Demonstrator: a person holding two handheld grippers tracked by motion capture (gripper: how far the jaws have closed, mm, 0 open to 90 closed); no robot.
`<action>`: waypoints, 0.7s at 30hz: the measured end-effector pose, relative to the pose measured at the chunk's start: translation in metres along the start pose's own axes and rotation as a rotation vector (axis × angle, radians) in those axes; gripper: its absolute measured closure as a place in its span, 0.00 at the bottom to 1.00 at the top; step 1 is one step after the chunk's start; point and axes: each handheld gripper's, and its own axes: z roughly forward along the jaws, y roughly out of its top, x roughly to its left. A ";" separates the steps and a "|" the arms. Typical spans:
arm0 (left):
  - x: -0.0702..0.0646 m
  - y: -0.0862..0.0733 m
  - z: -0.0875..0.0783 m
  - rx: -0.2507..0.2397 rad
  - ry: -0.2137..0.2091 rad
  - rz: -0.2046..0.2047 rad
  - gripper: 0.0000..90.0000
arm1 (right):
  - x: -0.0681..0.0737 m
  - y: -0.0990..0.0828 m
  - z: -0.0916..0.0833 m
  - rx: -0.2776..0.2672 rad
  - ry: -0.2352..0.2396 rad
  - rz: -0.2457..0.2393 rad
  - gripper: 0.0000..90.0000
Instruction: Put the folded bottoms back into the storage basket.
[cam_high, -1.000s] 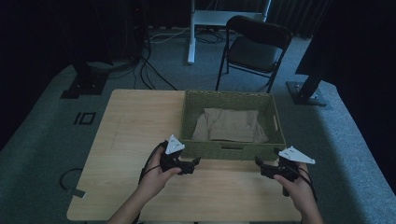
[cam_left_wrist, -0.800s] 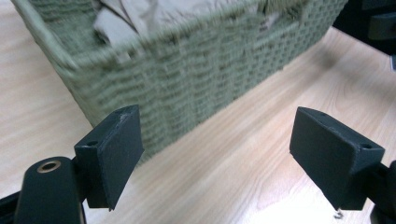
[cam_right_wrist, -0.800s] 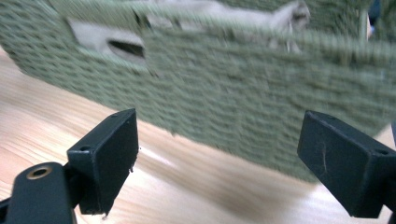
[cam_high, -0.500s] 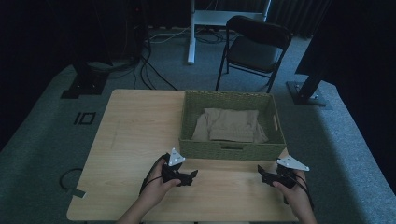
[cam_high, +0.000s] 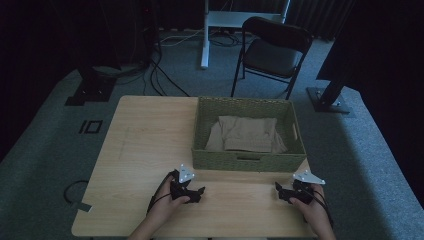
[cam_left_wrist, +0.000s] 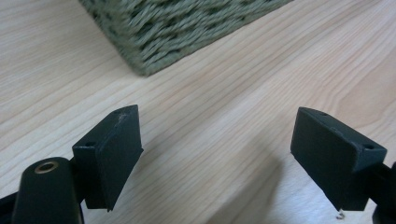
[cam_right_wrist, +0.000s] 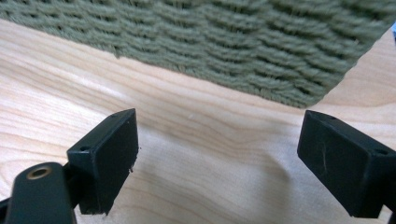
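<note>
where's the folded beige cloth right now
In the high view the folded beige cloth lies inside the green woven basket at the table's far right, beyond both grippers, which sit near the front edge.

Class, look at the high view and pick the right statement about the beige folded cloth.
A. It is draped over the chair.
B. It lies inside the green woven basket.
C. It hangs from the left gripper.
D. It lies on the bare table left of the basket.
B: the beige folded cloth lies on the bottom of the green woven basket, within its walls.
</note>
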 end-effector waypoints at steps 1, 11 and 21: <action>0.001 -0.002 0.001 0.009 0.006 0.002 0.19 | 0.000 -0.001 0.001 0.008 -0.005 -0.003 0.13; 0.006 -0.004 0.002 0.012 0.037 0.009 0.17 | -0.002 -0.003 0.004 0.045 -0.006 0.043 0.14; 0.001 -0.004 0.002 0.015 0.095 -0.048 0.15 | -0.001 -0.003 0.004 0.047 0.011 0.035 0.14</action>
